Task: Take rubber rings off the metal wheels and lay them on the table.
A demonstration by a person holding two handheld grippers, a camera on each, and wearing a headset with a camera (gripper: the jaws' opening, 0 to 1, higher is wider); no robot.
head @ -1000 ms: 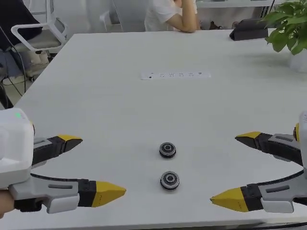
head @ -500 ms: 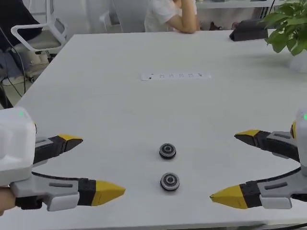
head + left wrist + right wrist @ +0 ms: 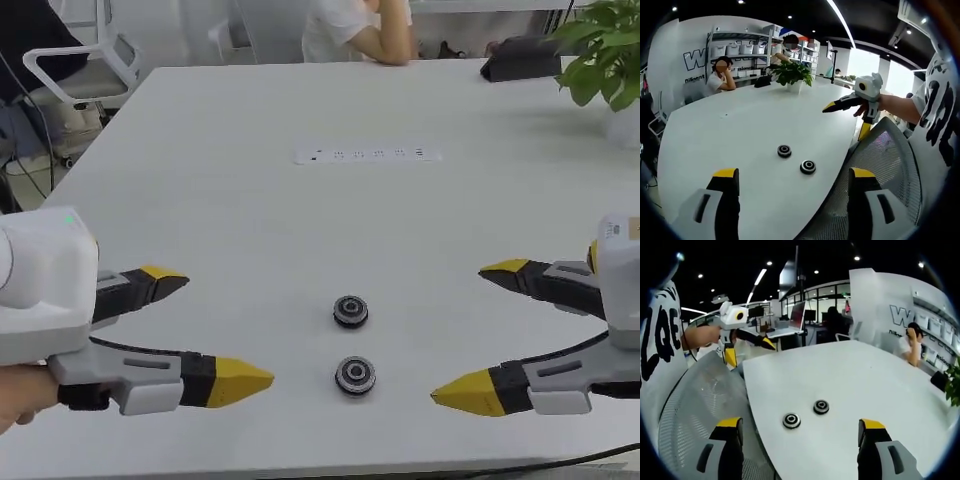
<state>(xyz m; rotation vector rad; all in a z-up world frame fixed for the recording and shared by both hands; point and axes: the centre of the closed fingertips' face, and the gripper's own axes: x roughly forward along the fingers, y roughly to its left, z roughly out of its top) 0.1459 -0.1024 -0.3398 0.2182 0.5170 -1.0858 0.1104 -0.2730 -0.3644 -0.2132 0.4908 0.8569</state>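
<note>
The left gripper (image 3: pixel 228 328) and right gripper (image 3: pixel 458 333) gape wide and empty either side of two ringed metal wheels (image 3: pixel 350 311) near the table's (image 3: pixel 300 230) front edge — the gripper views add a mesh chair back (image 3: pixel 885 170) beyond it.

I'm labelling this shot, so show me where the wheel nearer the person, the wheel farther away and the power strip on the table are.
nearer wheel (image 3: pixel 354 374), head view, on its centre hub.
farther wheel (image 3: pixel 350 311), head view, on its centre hub.
power strip (image 3: pixel 367 154), head view, on the middle of its top face.
</note>
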